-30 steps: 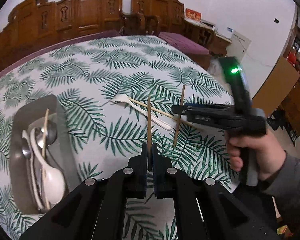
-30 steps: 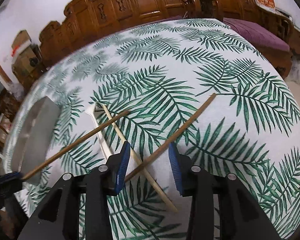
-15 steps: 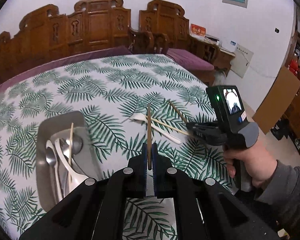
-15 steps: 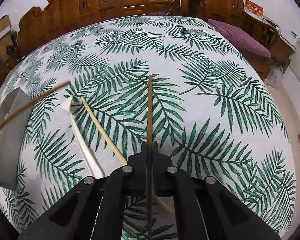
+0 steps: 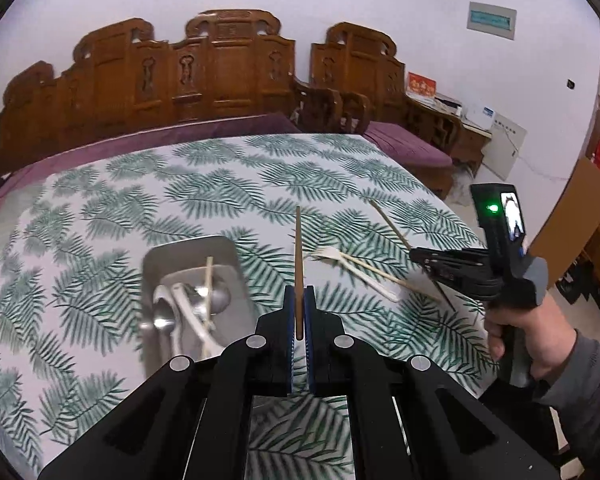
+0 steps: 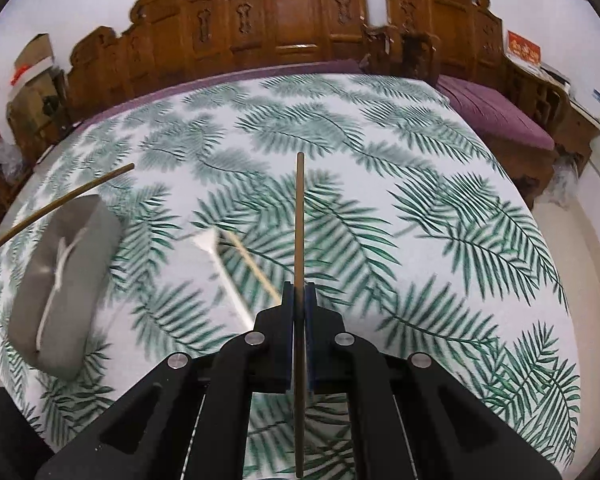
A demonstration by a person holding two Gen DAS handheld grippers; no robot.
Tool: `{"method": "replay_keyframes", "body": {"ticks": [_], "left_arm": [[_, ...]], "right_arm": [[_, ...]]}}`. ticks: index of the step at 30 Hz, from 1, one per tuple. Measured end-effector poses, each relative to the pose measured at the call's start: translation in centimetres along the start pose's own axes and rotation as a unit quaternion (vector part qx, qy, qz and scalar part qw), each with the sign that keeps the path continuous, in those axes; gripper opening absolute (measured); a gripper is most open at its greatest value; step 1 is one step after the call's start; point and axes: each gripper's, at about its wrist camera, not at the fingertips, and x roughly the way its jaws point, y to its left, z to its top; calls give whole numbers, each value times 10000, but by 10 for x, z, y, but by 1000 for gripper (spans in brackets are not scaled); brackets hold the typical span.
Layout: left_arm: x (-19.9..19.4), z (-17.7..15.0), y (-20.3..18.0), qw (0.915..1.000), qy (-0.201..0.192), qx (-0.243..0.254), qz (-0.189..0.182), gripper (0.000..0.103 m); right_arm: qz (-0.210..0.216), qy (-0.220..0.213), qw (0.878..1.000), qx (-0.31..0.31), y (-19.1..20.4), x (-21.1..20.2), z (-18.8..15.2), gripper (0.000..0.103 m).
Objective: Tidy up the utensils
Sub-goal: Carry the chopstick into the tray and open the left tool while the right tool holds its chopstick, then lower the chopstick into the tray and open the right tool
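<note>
My left gripper (image 5: 299, 294) is shut on a brown chopstick (image 5: 298, 244) that points away, above the tablecloth. Just left of it lies a metal tray (image 5: 188, 246) holding spoons (image 5: 162, 316) and a pale chopstick. My right gripper (image 6: 299, 287) is shut on a darker chopstick (image 6: 299, 216), lifted off the table. The left wrist view shows that right gripper (image 5: 416, 255) in a person's hand, with its chopstick (image 5: 388, 220) slanting away. A white plastic fork (image 6: 216, 258) and a light chopstick (image 6: 252, 266) lie crossed on the cloth. The left gripper's chopstick (image 6: 60, 202) crosses above the tray (image 6: 76, 280).
The table wears a white cloth with green palm leaves (image 6: 380, 140). Carved wooden chairs (image 5: 220, 76) and purple cushions (image 6: 496, 116) stand behind it. The table's right edge (image 6: 548, 240) drops to the floor, with a cardboard sheet (image 5: 576, 208) further right.
The right gripper closed on the darker chopstick and lifted it off the table. The left gripper rose and drew back with its chopstick, so the tray now sits nearer its fingers.
</note>
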Motion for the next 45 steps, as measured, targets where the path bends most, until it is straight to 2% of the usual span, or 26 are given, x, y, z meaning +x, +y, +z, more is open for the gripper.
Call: {"method": "replay_keyframes", "body": {"ticks": [9,20,36,38,39,40,45], "left_arm": [[-19,-14,35,9989,-49,-167,426,3],[-1,-37,69,9955,200,-412,828,3],[30,-49,70,9942,596,-425,790,4],[30,-49,74,9943,583,-533,720,11],[29,-49,76,9943,564,-586,693,19],[28,-49,77,9942,550,-612,693,23],[17,-50,83,9942,480,-662,703,24]], "right_arm": [[373,-119,9985,-377,52,-13,-2,6],[688,-189,9948,-725,95,-25,-2,6],[1140,-232,9885,-971,132,-38,0,6],[1183,-236,9877,-997,137,-39,0,6],[1216,-234,9872,-1006,139,-39,1,6],[1248,-234,9867,-1017,142,-39,1,6],[1430,-241,9836,-1076,158,-36,7,6]]}}
